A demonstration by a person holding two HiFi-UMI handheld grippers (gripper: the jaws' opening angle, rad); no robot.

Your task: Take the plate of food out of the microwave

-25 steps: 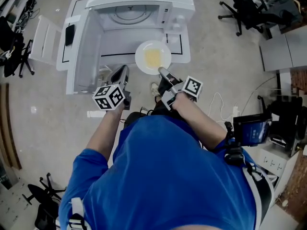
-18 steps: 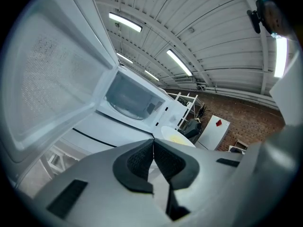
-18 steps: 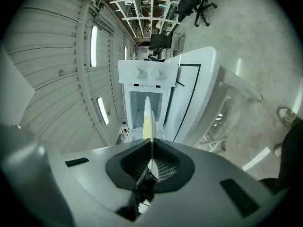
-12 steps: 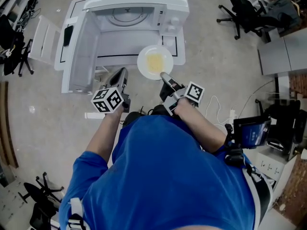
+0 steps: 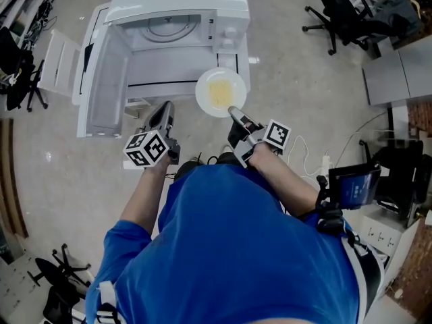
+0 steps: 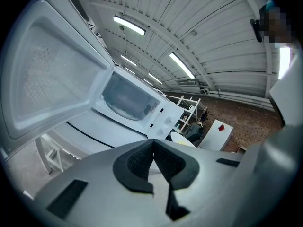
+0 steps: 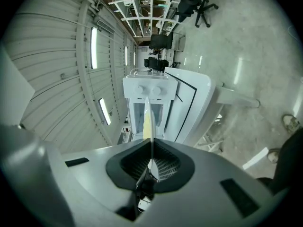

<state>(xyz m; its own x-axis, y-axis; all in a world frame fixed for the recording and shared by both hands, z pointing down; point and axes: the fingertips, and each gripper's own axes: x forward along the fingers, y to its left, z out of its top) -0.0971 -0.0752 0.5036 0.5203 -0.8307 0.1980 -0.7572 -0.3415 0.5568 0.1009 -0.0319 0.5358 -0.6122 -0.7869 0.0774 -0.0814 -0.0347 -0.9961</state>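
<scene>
Back toward me is where the plate (image 5: 221,79) has come. A moment ago it was close to the mouth of the microwave (image 5: 177,5). Now it is well clear of it and hangs in the air over the front right part of the counter (image 5: 158,73). Both my hands have pulled back a little too.

My right gripper (image 5: 233,111) is pinching the near rim of the plate. In the right gripper view I see the plate edge-on, squeezed between the two dark pads. The yellow food (image 5: 218,92) sits in the middle of the plate and looks like it has not slid.

My left gripper (image 6: 152,148) is pressed together with nothing in it. It waits just in front of the counter, near the open door (image 6: 52,74).

I can see the round glass tray (image 5: 169,24) inside the microwave, and it is bare. So I think the main job is done. What is left, I guess, is to find a place to set the plate down and keep it flat on the way.
</scene>
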